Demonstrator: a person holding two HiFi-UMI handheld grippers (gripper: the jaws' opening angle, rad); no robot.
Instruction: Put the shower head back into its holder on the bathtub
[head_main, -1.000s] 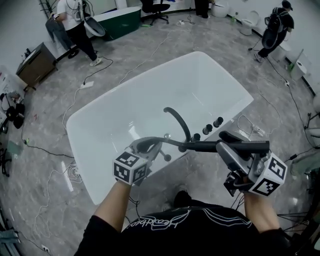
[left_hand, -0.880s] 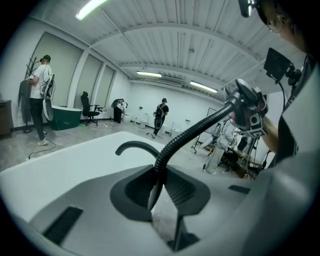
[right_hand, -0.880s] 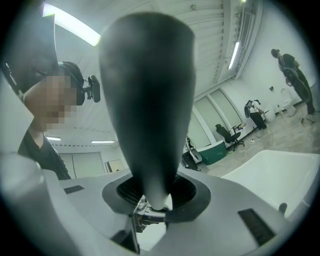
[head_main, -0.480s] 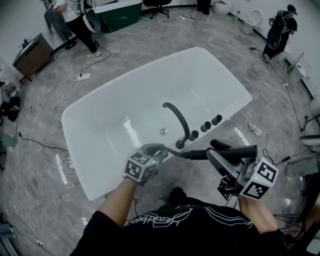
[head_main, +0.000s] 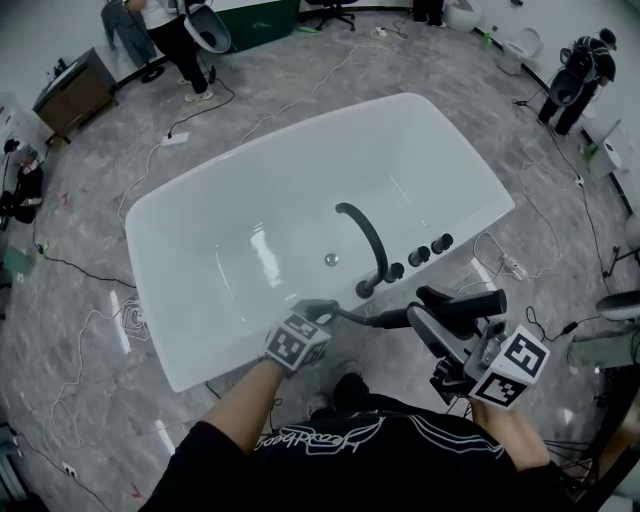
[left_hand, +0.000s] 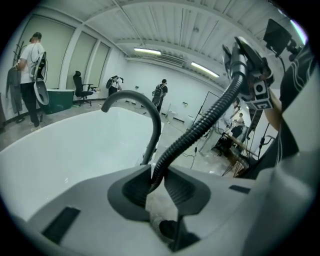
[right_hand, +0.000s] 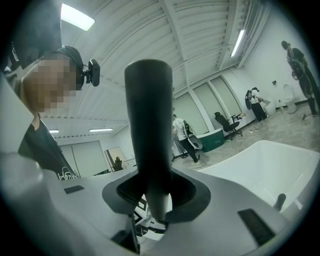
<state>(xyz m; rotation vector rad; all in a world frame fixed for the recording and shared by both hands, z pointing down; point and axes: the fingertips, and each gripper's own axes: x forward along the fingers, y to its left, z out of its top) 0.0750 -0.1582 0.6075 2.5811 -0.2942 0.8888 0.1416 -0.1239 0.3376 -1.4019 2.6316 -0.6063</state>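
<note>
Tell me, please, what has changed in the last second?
Both grippers came down toward the near rim of the white bathtub: the left gripper more, carrying the black ribbed hose off the basin; the right gripper slightly, with the black shower head. Both grips stayed shut; tub and black curved faucet unmoved.

The left gripper (left_hand: 156, 184) pinches a black ribbed hose (left_hand: 200, 127) between its 2 jaws. Behind it, a curved black spout (left_hand: 131, 96) arches over the white bathtub (left_hand: 60, 150).
</note>
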